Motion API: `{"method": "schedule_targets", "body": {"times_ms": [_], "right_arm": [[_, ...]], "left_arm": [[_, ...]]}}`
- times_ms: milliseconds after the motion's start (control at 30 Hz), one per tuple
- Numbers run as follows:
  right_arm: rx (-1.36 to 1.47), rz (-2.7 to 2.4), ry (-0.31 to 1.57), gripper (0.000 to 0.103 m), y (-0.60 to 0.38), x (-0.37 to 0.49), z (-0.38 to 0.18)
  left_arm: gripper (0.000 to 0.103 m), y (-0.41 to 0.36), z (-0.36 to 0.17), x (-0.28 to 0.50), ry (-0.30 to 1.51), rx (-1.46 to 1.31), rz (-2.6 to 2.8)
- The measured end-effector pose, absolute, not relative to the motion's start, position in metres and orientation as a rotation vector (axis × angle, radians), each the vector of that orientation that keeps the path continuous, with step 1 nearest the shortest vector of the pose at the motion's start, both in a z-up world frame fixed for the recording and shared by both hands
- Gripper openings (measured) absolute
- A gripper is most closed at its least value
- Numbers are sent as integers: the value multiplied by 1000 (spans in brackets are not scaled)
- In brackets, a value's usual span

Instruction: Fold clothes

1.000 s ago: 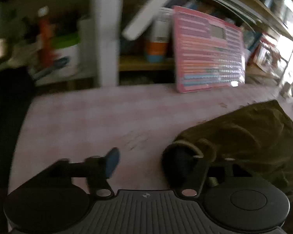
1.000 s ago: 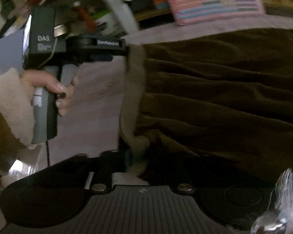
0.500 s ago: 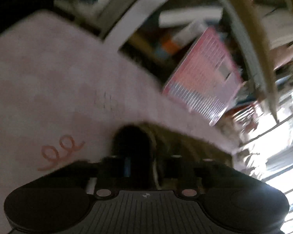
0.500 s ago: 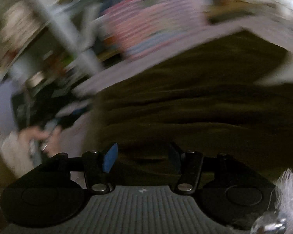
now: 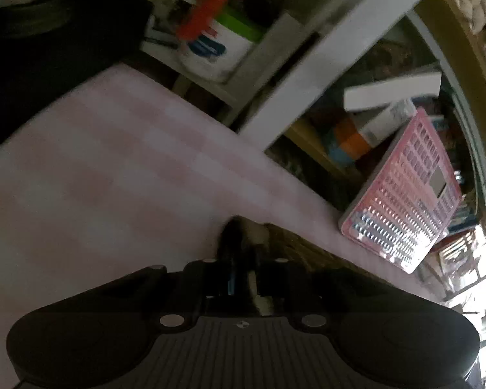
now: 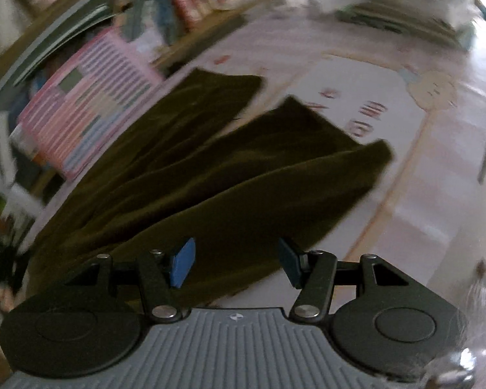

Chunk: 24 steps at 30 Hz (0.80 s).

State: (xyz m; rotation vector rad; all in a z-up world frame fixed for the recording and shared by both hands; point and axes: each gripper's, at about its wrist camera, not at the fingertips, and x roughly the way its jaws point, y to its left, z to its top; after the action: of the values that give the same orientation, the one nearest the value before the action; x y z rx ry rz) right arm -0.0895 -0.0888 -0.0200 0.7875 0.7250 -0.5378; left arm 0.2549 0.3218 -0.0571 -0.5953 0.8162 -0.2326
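Right gripper (image 6: 235, 264) wide open, blue pads (image 6: 182, 266) apart, nothing between. Dark green pants (image 6: 217, 175) spread on pink table cloth (image 6: 437, 175), legs fanned out (picture blurry). Pink board (image 6: 90, 103) leans behind pants.

A lived-in home room, cluttered with household and children's things. In the left wrist view a pink checked tablecloth (image 5: 120, 168) fills the lower left; at 12 o'clock a white tub (image 5: 217, 48) sits on white shelves (image 5: 307, 74), and at 3 o'clock a pink chart board (image 5: 411, 194) leans by boxes (image 5: 392, 92) and bottles. In the right wrist view the same board stands at 10 o'clock, stacked books (image 6: 191, 3) fill a shelf at 12 o'clock, and a cartoon-printed mat (image 6: 388, 97) lies at 2 o'clock.
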Motion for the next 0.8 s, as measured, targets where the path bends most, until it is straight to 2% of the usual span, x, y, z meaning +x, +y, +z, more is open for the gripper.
{"method": "schedule_targets", "body": {"times_ms": [333, 400, 433, 467, 567, 733, 800], "right_arm": [[1123, -608, 703, 53, -174, -111, -39], [1184, -610, 700, 38, -189, -114, -42], [1214, -611, 698, 14, -197, -115, -43], [1245, -612, 695, 7, -205, -116, -45], [1260, -548, 684, 5, -225, -107, -38], [1011, -83, 382, 4, -228, -78, 71], [986, -48, 357, 4, -231, -94, 75]], "left_arm": [[14, 372, -37, 152, 736, -639, -169], [14, 375, -36, 127, 727, -671, -124], [14, 374, -35, 115, 724, -686, -103], [14, 372, -35, 106, 722, -693, -88], [14, 360, -29, 83, 716, -687, -47], [14, 339, -15, 50, 686, -690, -23], [15, 329, -14, 38, 684, -683, -20]]}}
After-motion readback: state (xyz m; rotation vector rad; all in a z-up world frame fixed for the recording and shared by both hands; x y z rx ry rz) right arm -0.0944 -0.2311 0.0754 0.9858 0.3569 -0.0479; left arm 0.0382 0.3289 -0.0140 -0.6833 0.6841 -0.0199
